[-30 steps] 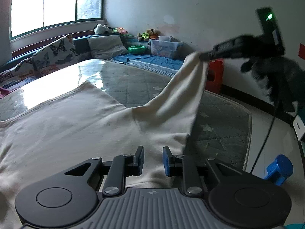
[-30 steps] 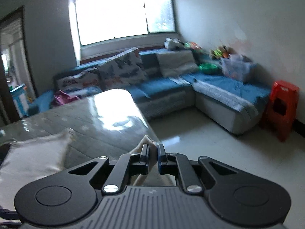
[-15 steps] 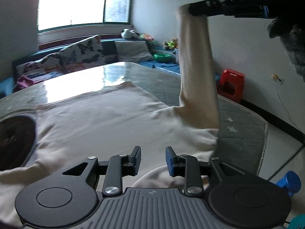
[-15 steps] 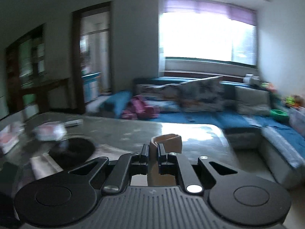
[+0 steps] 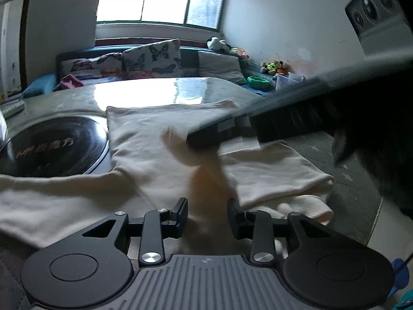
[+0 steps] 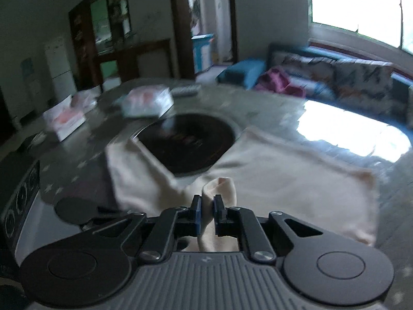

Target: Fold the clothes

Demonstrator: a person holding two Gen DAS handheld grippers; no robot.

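Cream sweater (image 5: 160, 155) spread flat on grey star-print table cover (image 5: 356, 180), beside round black inset cooktop (image 5: 51, 147). Right-side sleeve folded across body, cuff (image 6: 222, 188) pinched tight in right gripper (image 6: 205, 210), jaws clamped on fabric. Left gripper (image 5: 207, 215) low over near edge of sweater, jaws parted, nothing between them. Right gripper body blurred, crossing the left wrist view from upper right. Sofa (image 5: 160, 59) behind table under window.

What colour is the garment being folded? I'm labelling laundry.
Cream, plain with no pattern: the garment shows best in the left wrist view.
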